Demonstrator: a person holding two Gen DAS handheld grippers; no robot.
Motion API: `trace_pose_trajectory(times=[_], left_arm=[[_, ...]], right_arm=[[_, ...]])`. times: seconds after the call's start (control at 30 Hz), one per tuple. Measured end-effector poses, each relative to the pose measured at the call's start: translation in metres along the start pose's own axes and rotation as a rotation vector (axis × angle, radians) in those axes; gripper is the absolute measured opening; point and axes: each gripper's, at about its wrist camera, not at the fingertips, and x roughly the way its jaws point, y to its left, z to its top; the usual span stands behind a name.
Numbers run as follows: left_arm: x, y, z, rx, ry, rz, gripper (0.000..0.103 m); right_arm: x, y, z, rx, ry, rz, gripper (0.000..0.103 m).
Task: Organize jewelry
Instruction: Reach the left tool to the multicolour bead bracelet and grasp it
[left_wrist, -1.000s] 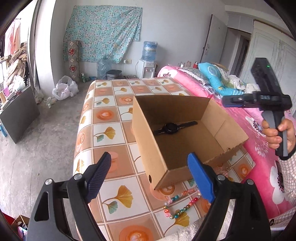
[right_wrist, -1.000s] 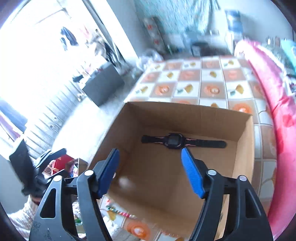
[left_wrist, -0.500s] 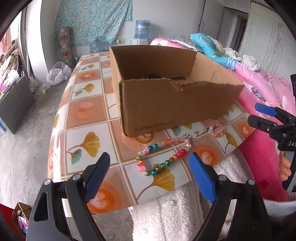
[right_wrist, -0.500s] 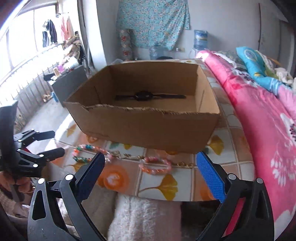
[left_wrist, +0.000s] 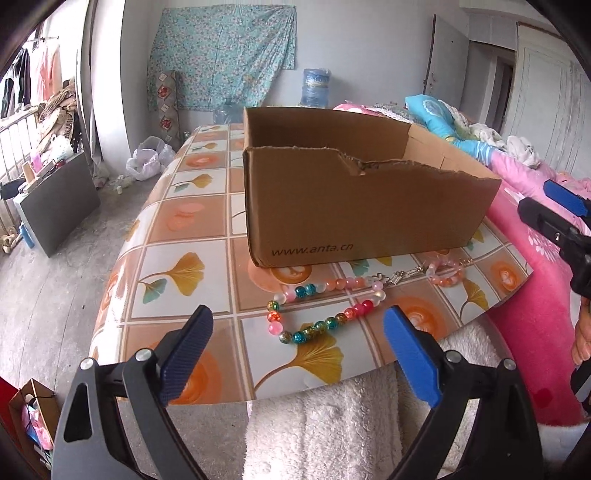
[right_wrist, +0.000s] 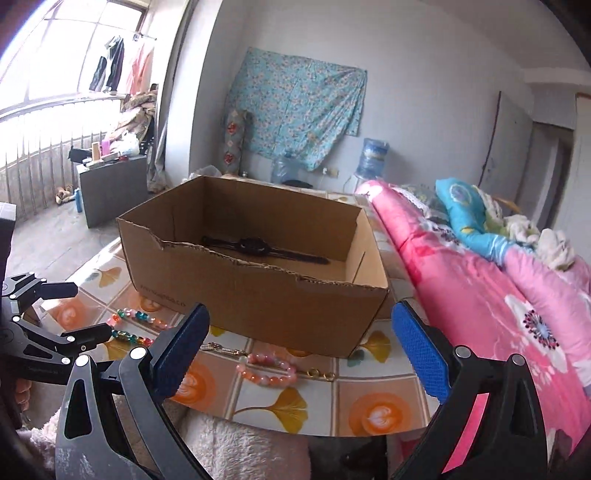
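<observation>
An open cardboard box (left_wrist: 354, 206) stands on the tiled table; it also shows in the right wrist view (right_wrist: 258, 284). A black watch (right_wrist: 255, 245) lies inside it. A multicoloured bead necklace (left_wrist: 325, 306) lies in front of the box, also seen in the right wrist view (right_wrist: 136, 325). A pink bead bracelet (left_wrist: 445, 271) and a metal chain (right_wrist: 221, 347) lie beside it; the bracelet shows in the right wrist view (right_wrist: 267, 371). My left gripper (left_wrist: 297, 354) is open and empty, near the necklace. My right gripper (right_wrist: 301, 347) is open and empty, near the bracelet.
The table (left_wrist: 177, 258) has a patterned tile top with its front edge near me. A white fluffy cloth (left_wrist: 321, 424) lies below the edge. A pink bed (right_wrist: 498, 295) runs along the right. A dark cabinet (left_wrist: 55, 206) stands on the floor at left.
Both grippers have dropped from above the box and pulled back to the table's front edge, level with the beads. Both stay open and empty.
</observation>
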Motion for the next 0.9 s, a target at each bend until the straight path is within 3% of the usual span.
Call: trace_pose_trajectory(times=[0.13, 0.57, 0.77, 0.83, 0.9], left_arm=[[-0.005, 0.007, 0.002, -0.068, 0.004, -0.089, 0.098], [-0.009, 0.019, 0.004, -0.125, -0.030, -0.193, 0.098], [-0.002, 0.028, 0.002, -0.154, 0.020, -0.252, 0.098], [-0.001, 0.032, 0.002, -0.145, 0.016, -0.238, 0.098], [0.001, 0.035, 0.004, -0.124, 0.016, -0.209, 0.098]], right_arm=[[0.006, 0.002, -0.002, 0.013, 0.001, 0.056, 0.095], [0.010, 0.001, -0.002, 0.078, 0.004, 0.121, 0.095], [0.025, -0.004, -0.005, 0.153, 0.088, 0.285, 0.095], [0.029, -0.003, -0.006, 0.181, 0.105, 0.332, 0.094], [0.035, -0.003, -0.006, 0.224, 0.132, 0.390, 0.085]])
